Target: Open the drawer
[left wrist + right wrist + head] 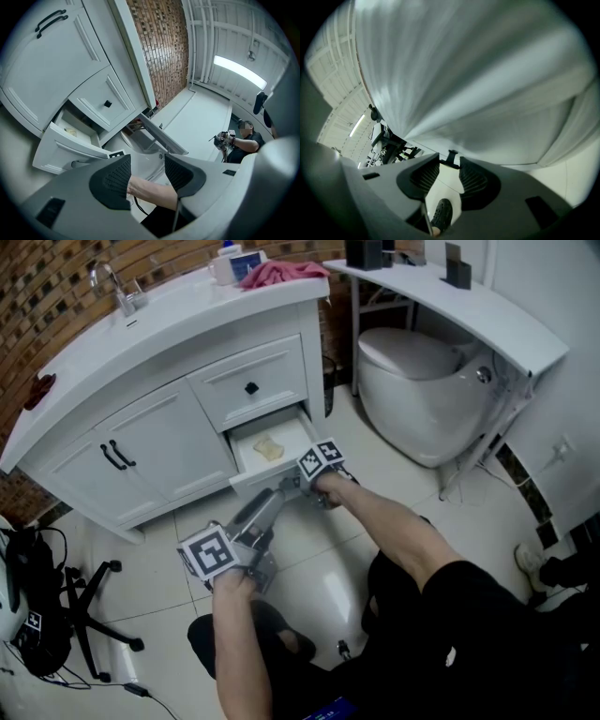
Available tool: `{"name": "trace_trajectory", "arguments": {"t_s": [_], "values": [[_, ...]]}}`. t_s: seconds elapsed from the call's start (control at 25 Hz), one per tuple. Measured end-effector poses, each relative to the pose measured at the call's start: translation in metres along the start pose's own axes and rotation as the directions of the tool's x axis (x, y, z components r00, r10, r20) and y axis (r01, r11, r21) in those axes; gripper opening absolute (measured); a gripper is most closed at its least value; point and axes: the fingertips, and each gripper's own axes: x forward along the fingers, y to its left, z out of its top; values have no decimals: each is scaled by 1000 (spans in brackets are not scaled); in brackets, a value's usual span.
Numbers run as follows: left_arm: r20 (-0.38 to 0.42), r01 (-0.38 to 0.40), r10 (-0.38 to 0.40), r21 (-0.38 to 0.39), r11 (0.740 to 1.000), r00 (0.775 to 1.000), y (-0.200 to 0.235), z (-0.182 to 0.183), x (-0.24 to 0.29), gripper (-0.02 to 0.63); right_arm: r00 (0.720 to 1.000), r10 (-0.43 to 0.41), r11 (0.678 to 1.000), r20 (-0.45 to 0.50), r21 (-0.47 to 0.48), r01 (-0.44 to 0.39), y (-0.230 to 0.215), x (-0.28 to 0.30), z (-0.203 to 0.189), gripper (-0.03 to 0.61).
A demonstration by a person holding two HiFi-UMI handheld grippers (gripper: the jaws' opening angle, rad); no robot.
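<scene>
The white vanity's lower drawer (pixel 246 457) stands pulled out, with a pale yellowish item (pixel 269 448) lying inside. My right gripper (pixel 295 484) is at the drawer's front. In the right gripper view its jaws (pixel 450 161) are shut on the small black drawer knob (pixel 451 158), and the white drawer front (pixel 478 84) fills the view. My left gripper (pixel 274 495) hangs level just left of the right one, a little short of the drawer. It is open (pixel 147 171) with nothing between its pads. The open drawer (pixel 61 140) shows again in the left gripper view.
A shut upper drawer (pixel 251 387) with a black knob sits above the open one, and cabinet doors (pixel 117 456) stand to its left. A toilet (pixel 422 390) stands at right. A black stand (pixel 89 601) and a bag (pixel 33 606) are on the floor at left. Another person (pixel 243 140) sits far off.
</scene>
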Motion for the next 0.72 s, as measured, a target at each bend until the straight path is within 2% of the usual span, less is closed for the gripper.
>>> {"name": "trace_trajectory", "arguments": {"t_s": [0.72], "values": [[22, -10, 10, 6, 1000, 1000, -12, -8, -16, 221, 999, -31, 999, -19, -14, 30, 3, -7, -19, 150]]}}
